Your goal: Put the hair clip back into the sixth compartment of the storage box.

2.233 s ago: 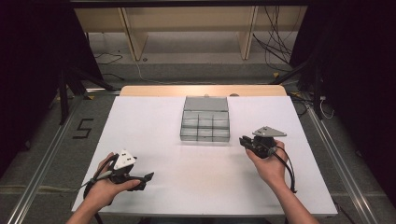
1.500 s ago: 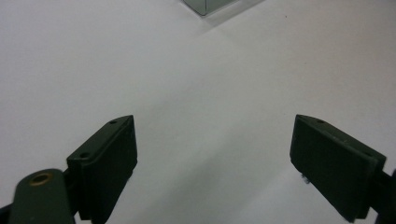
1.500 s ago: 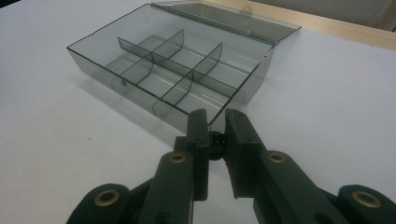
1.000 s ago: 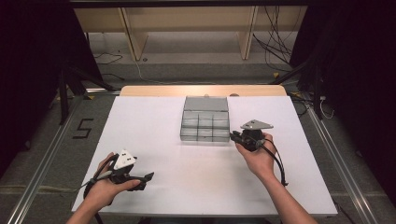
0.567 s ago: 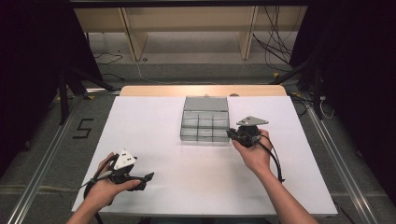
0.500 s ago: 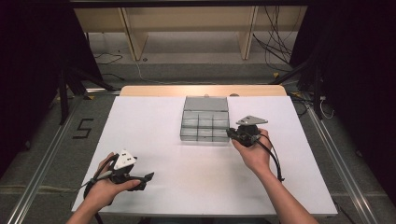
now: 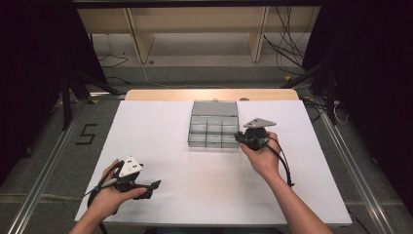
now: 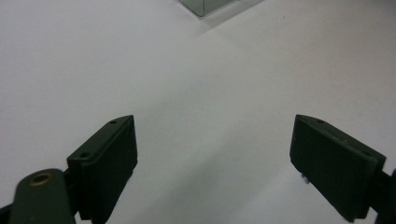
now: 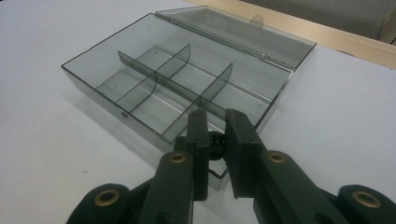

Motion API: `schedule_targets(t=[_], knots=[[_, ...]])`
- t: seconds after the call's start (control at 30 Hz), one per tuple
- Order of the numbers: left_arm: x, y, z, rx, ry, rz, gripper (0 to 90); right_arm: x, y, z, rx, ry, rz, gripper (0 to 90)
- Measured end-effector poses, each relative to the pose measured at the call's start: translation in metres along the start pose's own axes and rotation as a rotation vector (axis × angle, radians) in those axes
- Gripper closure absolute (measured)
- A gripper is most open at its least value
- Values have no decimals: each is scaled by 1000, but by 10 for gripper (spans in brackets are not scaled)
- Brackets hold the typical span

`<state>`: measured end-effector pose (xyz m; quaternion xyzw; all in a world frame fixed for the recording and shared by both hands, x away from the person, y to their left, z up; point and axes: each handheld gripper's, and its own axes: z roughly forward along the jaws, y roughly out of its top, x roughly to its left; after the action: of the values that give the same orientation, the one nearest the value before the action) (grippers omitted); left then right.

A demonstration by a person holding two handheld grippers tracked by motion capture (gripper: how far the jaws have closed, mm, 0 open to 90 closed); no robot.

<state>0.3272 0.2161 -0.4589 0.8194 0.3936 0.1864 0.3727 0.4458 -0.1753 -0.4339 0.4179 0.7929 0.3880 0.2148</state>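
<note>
Lab recording bay.
A white table stands between floor rails, with loose cables, black curtains, and a taped "5" on the floor.

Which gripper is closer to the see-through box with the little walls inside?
Right. The right gripper is at the box's near right corner; the left gripper sits far back near the table's front edge.
</note>
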Motion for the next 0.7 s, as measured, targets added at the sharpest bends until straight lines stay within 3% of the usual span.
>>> schedule_targets(t=[0.7], knots=[[0,0,0,-1,0,1,143,0,14,10,27,-3,-3,812]])
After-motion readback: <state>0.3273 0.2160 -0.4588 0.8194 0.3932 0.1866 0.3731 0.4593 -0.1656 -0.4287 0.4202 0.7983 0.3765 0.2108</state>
